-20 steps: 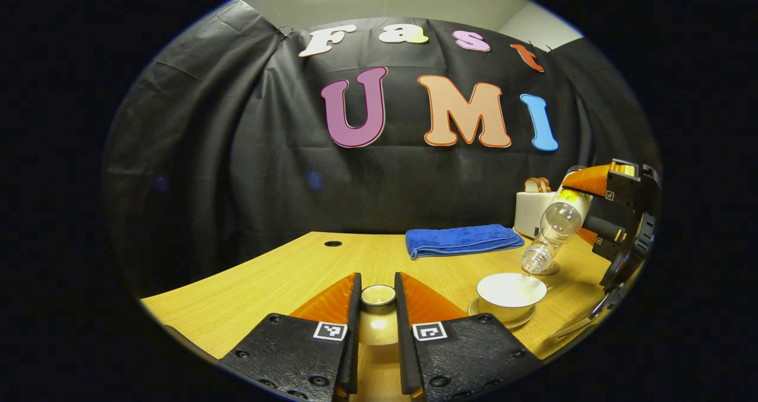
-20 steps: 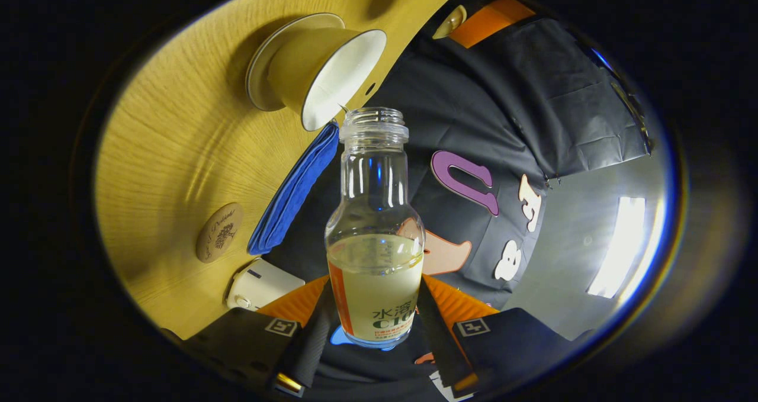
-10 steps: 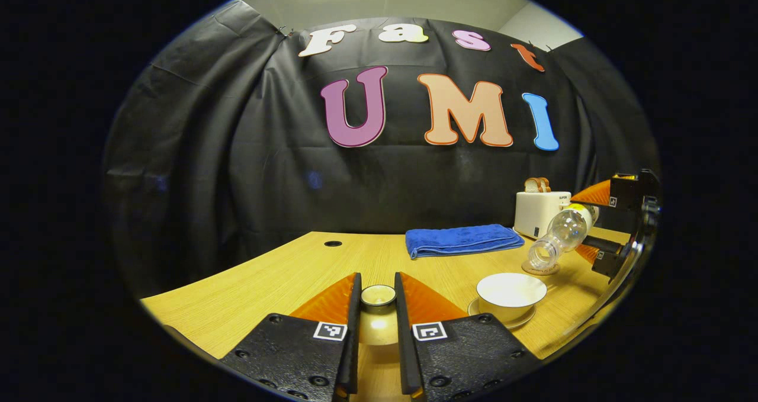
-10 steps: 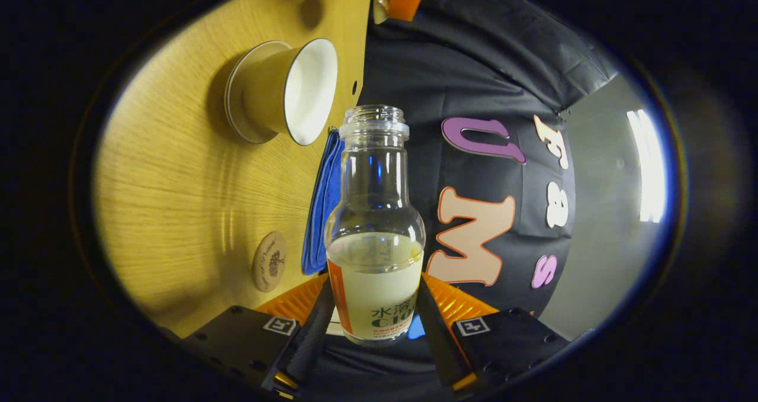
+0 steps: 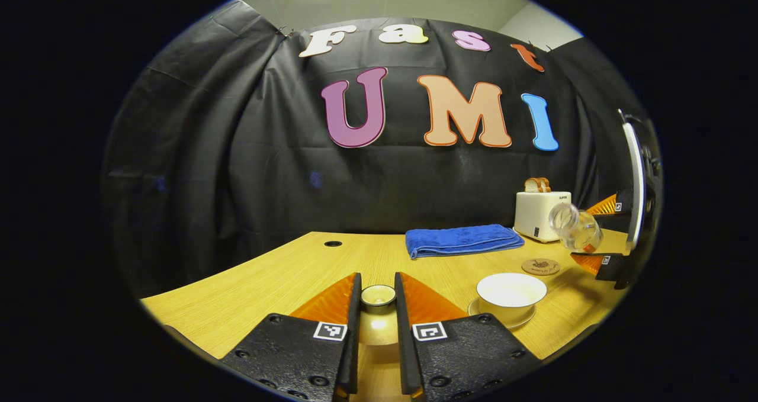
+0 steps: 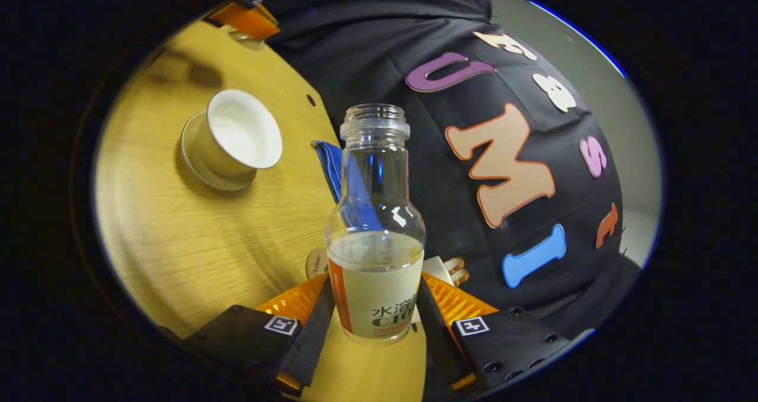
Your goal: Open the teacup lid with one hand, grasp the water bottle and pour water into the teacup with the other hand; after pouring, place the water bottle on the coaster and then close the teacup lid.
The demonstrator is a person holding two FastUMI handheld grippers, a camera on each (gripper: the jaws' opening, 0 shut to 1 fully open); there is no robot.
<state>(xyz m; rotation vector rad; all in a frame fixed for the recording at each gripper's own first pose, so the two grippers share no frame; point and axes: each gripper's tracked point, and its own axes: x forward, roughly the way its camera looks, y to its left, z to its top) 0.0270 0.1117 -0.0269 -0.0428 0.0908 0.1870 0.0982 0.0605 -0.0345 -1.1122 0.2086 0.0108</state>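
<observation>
Here, a pale wooden surface point(image 5: 284, 277) stands in a booth walled with black cloth point(image 5: 237, 153), a plain wall and ceiling light above it. The teacup point(image 5: 511, 292) sits open on its saucer point(image 5: 502, 318) on the surface. Behind the teacup lie a folded blue towel point(image 5: 462, 240) and a round coaster point(image 5: 540, 266), with a white toaster point(image 5: 540, 214) holding bread further back. The left claw point(image 5: 378, 307) is closed on the teacup lid point(image 5: 378, 296), held above the surface to the left of the teacup. The right claw point(image 6: 373, 313) grips the water bottle point(image 6: 375, 230), uncapped and tilted, in the air above the coaster.
</observation>
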